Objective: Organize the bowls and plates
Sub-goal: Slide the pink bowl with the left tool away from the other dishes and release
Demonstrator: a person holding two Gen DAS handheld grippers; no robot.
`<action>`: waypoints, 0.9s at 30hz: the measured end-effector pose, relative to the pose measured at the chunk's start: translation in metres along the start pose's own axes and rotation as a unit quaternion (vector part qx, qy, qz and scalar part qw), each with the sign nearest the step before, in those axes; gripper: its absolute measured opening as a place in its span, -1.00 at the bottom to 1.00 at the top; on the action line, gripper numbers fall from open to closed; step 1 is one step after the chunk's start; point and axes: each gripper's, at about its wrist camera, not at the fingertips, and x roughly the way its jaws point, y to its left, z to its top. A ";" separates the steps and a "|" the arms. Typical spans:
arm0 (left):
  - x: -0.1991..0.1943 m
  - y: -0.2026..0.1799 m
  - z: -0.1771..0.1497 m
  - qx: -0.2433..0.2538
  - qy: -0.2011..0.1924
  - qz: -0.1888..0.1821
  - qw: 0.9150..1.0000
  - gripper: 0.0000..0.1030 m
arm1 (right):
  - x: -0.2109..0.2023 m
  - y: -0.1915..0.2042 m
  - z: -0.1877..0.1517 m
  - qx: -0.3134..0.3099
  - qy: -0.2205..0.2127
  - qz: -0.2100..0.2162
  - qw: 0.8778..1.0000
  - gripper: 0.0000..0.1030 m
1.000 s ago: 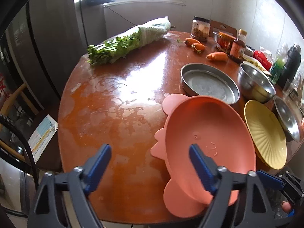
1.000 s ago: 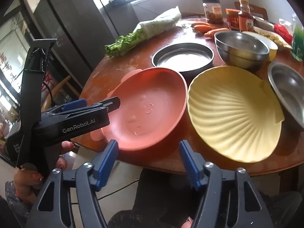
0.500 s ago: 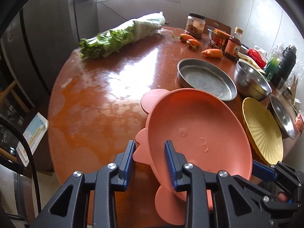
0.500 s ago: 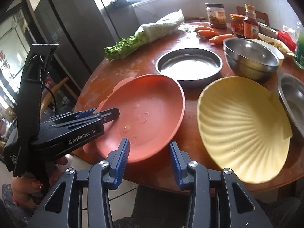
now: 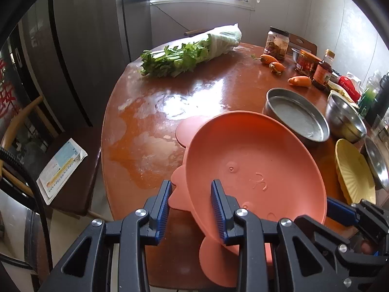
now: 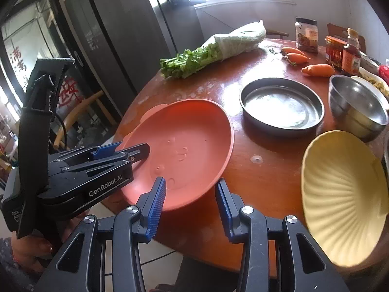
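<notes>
A pink animal-shaped plate (image 5: 252,168) is tilted up off the brown round table (image 5: 150,121). My left gripper (image 5: 192,202) is shut on its near left rim, also shown in the right wrist view (image 6: 132,152). My right gripper (image 6: 190,200) has its jaws partly closed around the plate's near edge (image 6: 187,150); whether they touch it is unclear. A yellow shell-shaped plate (image 6: 340,194) lies to the right. A round steel pan (image 6: 282,107) and a steel bowl (image 6: 357,107) sit behind.
Bagged greens (image 5: 192,53), carrots (image 5: 274,64), jars and bottles (image 5: 311,64) stand at the table's far side. Another steel bowl (image 5: 375,165) is at the right edge. A chair with a leaflet (image 5: 60,168) stands left of the table.
My left gripper closed on the pink plate's rim and lifted that side, tilting it. My right gripper narrowed its jaws and moved in toward the plate's near edge.
</notes>
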 end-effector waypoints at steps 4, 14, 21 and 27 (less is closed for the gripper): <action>0.005 0.002 -0.001 0.000 0.004 -0.001 1.000 -0.36 | 0.005 -0.001 0.001 -0.001 0.002 0.002 1.000 -0.16; 0.002 0.001 -0.001 0.001 -0.009 0.004 1.000 -0.16 | 0.006 -0.004 -0.003 -0.001 0.010 0.004 1.000 -0.11; -0.018 0.004 0.006 -0.014 -0.030 0.016 0.999 0.05 | -0.025 -0.014 -0.002 0.006 -0.025 0.003 1.000 -0.03; -0.056 -0.022 0.014 -0.007 -0.072 -0.010 0.997 0.20 | -0.079 -0.034 -0.004 0.013 -0.078 -0.009 0.997 0.08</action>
